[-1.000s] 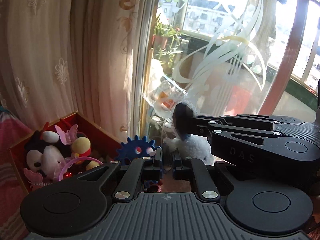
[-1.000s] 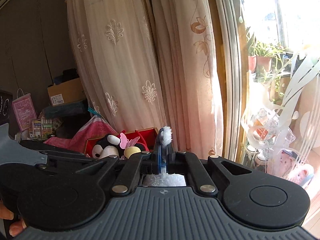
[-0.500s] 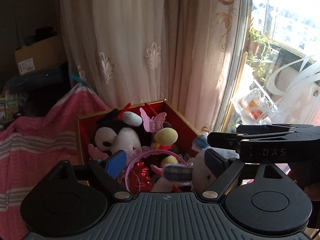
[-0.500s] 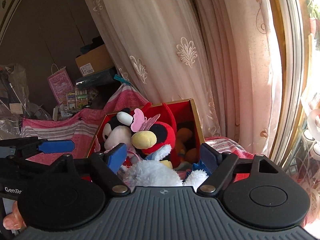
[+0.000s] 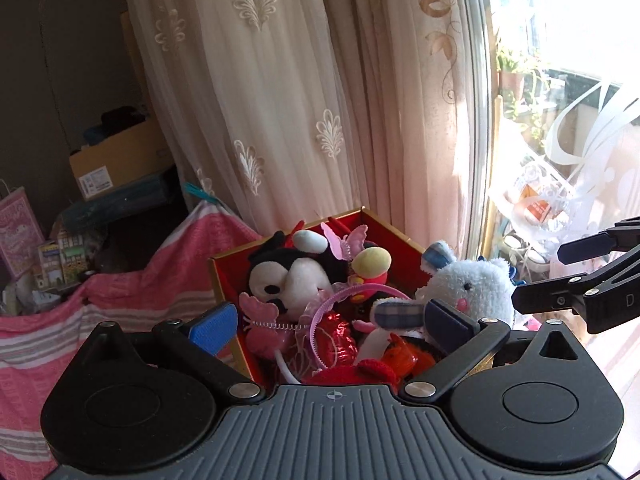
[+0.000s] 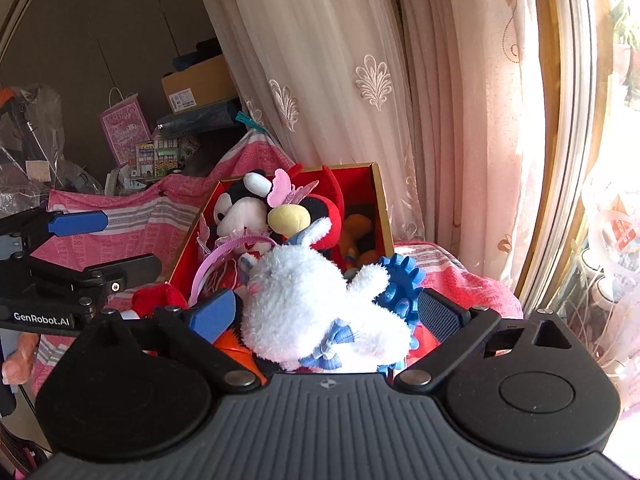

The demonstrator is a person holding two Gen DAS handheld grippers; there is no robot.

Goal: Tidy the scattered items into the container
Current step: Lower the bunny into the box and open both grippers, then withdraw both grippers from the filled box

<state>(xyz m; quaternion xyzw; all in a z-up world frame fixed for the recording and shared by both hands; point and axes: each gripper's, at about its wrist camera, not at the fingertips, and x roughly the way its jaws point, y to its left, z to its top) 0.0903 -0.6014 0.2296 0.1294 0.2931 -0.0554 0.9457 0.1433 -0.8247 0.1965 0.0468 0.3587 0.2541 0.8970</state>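
While both grippers hang over the red box (image 5: 384,224), the step in hand seems to be the release of a toy into it. The left gripper (image 5: 332,320) has its jaws wide apart with nothing pressed between them, and the right gripper (image 6: 326,312) is also spread wide; both have just been opening. The white plush bunny (image 6: 304,300) lies between the right pads but touches neither firmly, resting on the pile at the near edge of the box. A blue gear (image 6: 400,280) sits just beyond the bunny, at the box corner. A second ago both jaws were together, the right one clamped on the bunny. Next, I judge, both hands should pull back and look for remaining scattered items.
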